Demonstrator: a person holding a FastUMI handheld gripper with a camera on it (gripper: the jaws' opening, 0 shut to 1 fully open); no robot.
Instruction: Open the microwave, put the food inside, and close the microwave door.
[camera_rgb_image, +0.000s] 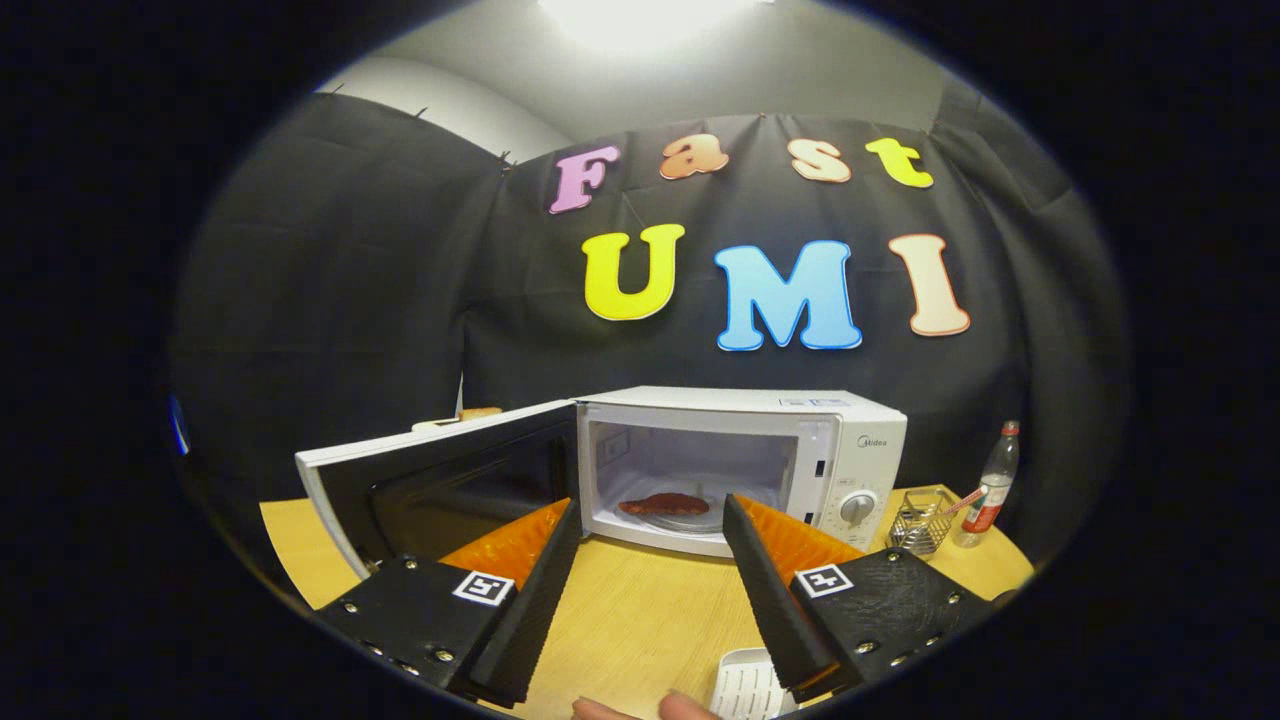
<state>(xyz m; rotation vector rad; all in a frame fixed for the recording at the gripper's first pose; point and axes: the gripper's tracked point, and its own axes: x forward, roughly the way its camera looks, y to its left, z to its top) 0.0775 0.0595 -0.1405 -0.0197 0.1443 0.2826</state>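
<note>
1. Nearest, the gripper (650, 525) hangs over the table (640, 610), fingers spread wide, holding nothing.
2. Beyond, the food (664, 504) sits inside the microwave (745, 465).
3. Far left, the door (440, 480) stands open (closing it looks next, likely a rightward push).

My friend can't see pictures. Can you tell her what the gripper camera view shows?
A white microwave stands on a light wooden table with its dark-windowed door swung open and a flat reddish-brown piece of food on the glass plate inside. The handheld gripper is open and empty just in front. A clear plastic bottle and a wire basket stand beside the microwave.
</note>
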